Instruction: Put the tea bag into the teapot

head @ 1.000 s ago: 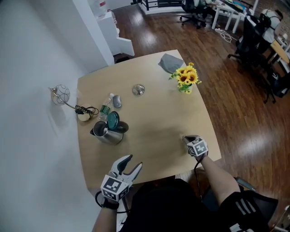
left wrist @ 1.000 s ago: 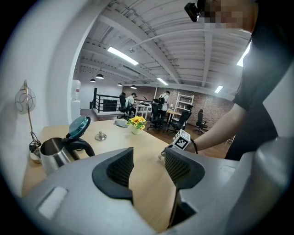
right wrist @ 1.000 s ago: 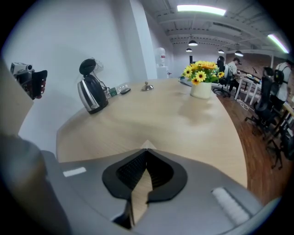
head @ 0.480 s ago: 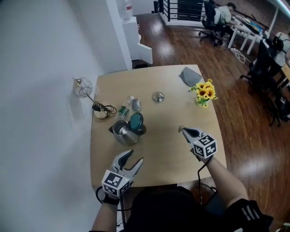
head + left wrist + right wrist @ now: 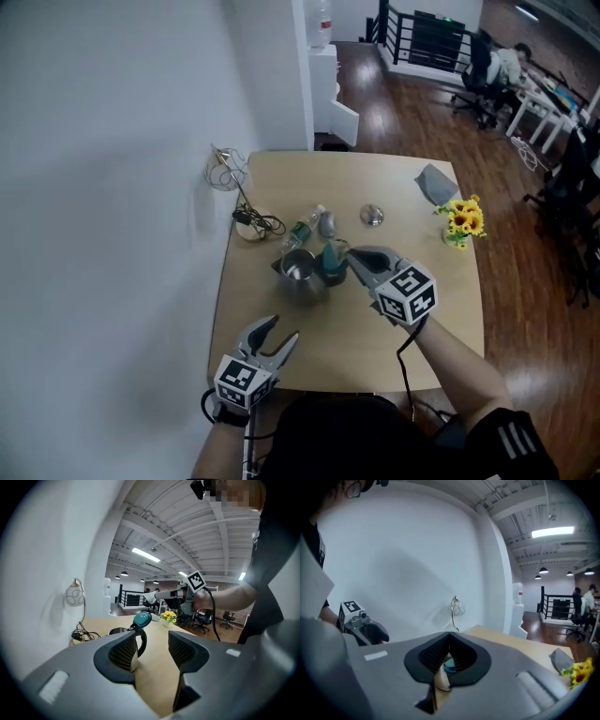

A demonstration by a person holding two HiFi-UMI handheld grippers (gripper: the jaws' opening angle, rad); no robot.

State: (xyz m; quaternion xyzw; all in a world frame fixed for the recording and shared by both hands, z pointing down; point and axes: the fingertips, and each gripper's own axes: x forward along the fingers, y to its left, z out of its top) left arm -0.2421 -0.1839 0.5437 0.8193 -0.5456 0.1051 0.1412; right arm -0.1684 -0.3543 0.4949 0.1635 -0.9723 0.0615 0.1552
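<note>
My right hand-held gripper (image 5: 352,254) is closed tight beside the steel teapot (image 5: 298,273) on the counter (image 5: 441,281). My left hand-held gripper (image 5: 277,331) gapes, empty.

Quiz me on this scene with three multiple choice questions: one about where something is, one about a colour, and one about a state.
1. The bunch of yellow sunflowers stands:
A) near the right edge of the light wooden table
B) against the white wall
C) inside the teapot

2. The open lid of the shiny steel teapot is:
A) red
B) white
C) teal

3. The tongs of the left gripper are:
A) closed on a bottle
B) apart, holding nothing
C) closed on the lid

Answers:
1 A: the head view shows the flowers by that edge.
2 C: the lid is teal in both the head view and the left gripper view.
3 B: the left gripper view shows a bare gap between the tongs.
</note>
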